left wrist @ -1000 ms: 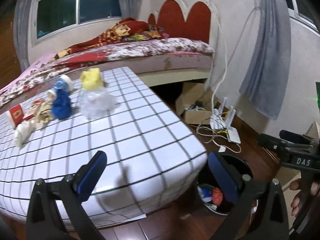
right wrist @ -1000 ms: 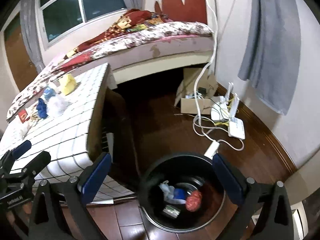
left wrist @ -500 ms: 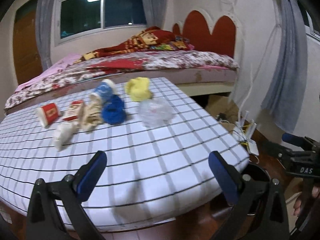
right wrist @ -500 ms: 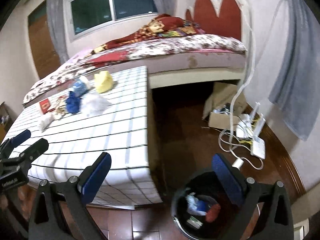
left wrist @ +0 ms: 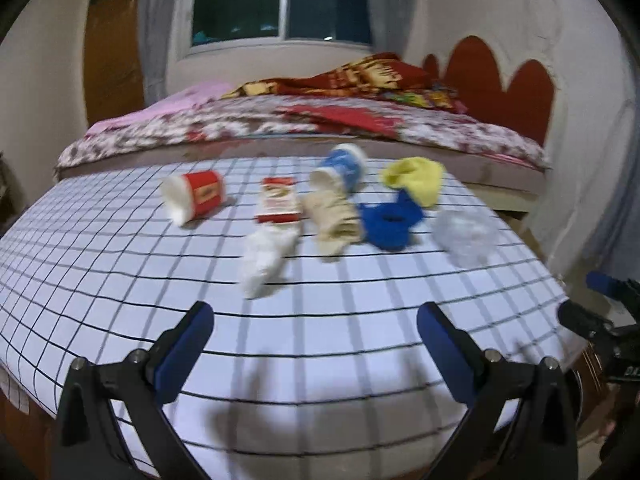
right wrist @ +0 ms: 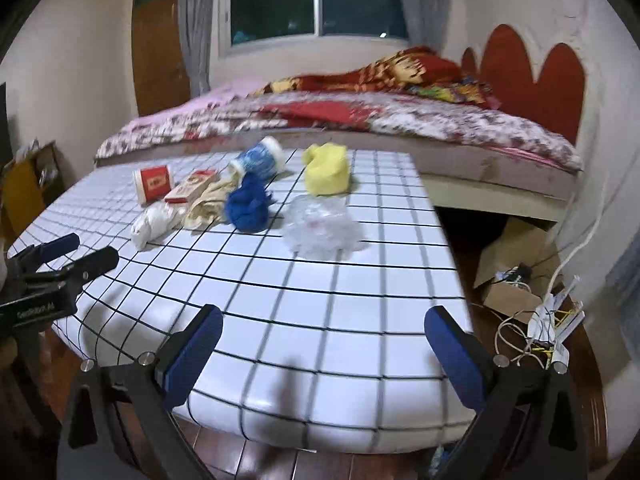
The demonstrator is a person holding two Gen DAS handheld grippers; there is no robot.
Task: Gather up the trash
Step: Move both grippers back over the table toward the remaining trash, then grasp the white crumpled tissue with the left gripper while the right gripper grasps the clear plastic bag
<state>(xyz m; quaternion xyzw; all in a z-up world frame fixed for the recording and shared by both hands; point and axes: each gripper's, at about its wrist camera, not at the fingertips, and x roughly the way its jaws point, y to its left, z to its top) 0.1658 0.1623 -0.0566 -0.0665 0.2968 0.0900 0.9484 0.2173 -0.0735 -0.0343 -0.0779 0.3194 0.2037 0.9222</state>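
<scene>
Several pieces of trash lie at the far side of the white grid-patterned table (left wrist: 320, 340): a red paper cup (left wrist: 194, 196) on its side, a red and white carton (left wrist: 278, 200), a crumpled white tissue (left wrist: 264, 254), a beige wad (left wrist: 334, 218), a blue cup (left wrist: 340, 166), a blue crumpled piece (left wrist: 390, 224), a yellow wad (left wrist: 416, 178) and a clear plastic bag (left wrist: 464, 236). The same pile shows in the right wrist view, with the clear bag (right wrist: 320, 226) and the blue piece (right wrist: 248, 206) nearest. My left gripper (left wrist: 314, 328) is open and empty over the table's near edge. My right gripper (right wrist: 322, 334) is open and empty.
A bed (right wrist: 360, 120) with a floral cover stands behind the table. A cardboard box (right wrist: 512, 272) and white cables (right wrist: 536, 336) lie on the wooden floor at the right. The right gripper (left wrist: 600, 328) shows at the left wrist view's right edge.
Both grippers have swung left and up from the black bin on the floor to face the table. The trash pile now sits centred ahead. The bin has left both views.
</scene>
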